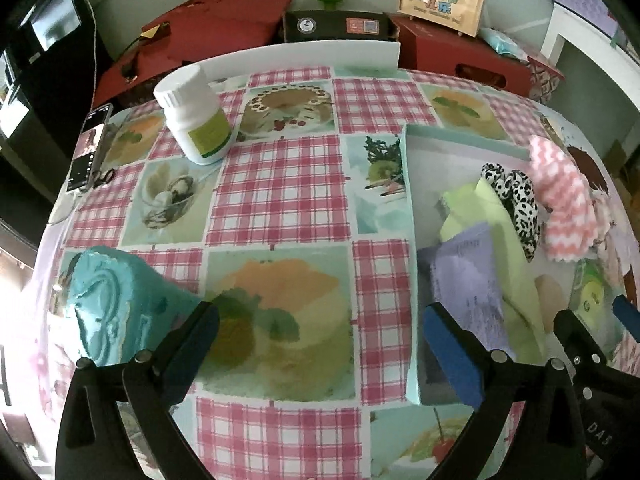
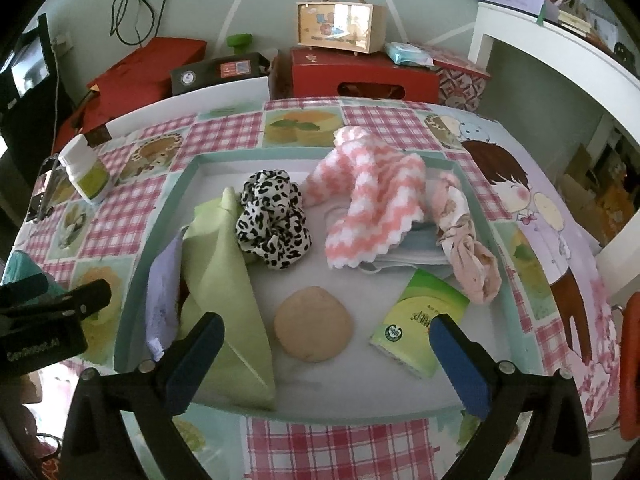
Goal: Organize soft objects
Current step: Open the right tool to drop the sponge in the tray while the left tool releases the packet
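The right gripper point(image 2: 326, 354) is held wide open above the tray point(image 2: 160, 216), nothing between its pads; the round tan sponge point(image 2: 314, 324) is seen in the gap. The green cloth point(image 2: 226, 280) is laid lengthwise from lower centre up toward the leopard scrunchie point(image 2: 272, 220). The left gripper point(image 1: 320, 336) is likewise open and empty over the checked tablecloth point(image 1: 280, 188), a teal sponge point(image 1: 116, 304) lying just beside its left finger.

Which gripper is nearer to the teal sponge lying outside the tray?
Left. The left gripper hangs over the tablecloth with the teal sponge just beside its left finger. The right gripper is over the tray, with the sponge beyond the tray's left wall.
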`<state>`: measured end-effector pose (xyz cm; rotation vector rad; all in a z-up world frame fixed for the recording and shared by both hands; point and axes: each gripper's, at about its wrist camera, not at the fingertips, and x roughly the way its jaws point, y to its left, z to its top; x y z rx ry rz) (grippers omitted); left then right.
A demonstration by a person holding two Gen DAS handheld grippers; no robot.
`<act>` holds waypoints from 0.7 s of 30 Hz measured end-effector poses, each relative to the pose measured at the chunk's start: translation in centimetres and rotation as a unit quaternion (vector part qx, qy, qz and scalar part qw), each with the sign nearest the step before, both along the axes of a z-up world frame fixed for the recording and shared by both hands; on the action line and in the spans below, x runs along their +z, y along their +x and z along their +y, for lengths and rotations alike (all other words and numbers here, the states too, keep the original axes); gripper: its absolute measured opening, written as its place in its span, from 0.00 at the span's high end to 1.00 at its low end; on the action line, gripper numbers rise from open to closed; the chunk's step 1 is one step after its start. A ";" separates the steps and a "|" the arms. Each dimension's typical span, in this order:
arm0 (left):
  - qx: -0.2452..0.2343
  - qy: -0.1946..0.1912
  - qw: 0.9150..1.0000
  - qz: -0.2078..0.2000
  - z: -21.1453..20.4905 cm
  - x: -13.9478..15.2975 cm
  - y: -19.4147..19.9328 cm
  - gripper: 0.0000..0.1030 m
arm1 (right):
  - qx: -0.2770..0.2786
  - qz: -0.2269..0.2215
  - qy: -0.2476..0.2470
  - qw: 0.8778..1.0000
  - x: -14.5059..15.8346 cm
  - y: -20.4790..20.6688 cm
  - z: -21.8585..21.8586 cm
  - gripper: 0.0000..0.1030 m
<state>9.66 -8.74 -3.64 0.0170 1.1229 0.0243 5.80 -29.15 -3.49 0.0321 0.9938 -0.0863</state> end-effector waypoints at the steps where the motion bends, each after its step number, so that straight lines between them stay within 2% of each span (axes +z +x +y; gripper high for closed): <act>1: -0.001 0.005 1.000 -0.002 0.1 0.1 -0.2 0.02 | 0.001 0.000 -0.001 1.000 0.1 -0.1 0.1 0.00; 5: 0.005 0.014 1.000 -0.011 0.5 0.6 -1.2 0.02 | 0.007 0.003 -0.007 1.000 0.4 -0.5 0.8 0.00; 10: 0.019 0.053 0.998 -0.016 1.0 1.0 -2.6 0.02 | 0.016 0.000 -0.008 1.000 1.3 -1.2 1.6 0.00; 14: 0.023 0.045 0.999 -0.018 1.6 1.5 -3.5 0.02 | 0.022 -0.004 -0.011 1.000 1.9 -2.0 2.2 0.00; 19: 0.026 0.070 0.997 -0.019 2.1 1.8 -4.9 0.02 | 0.026 -0.001 -0.013 1.000 2.1 -2.7 2.7 0.00; 21: 0.027 0.067 0.997 -0.016 2.5 1.7 -5.3 0.02 | 0.026 0.000 -0.012 1.000 2.2 -3.0 2.8 0.00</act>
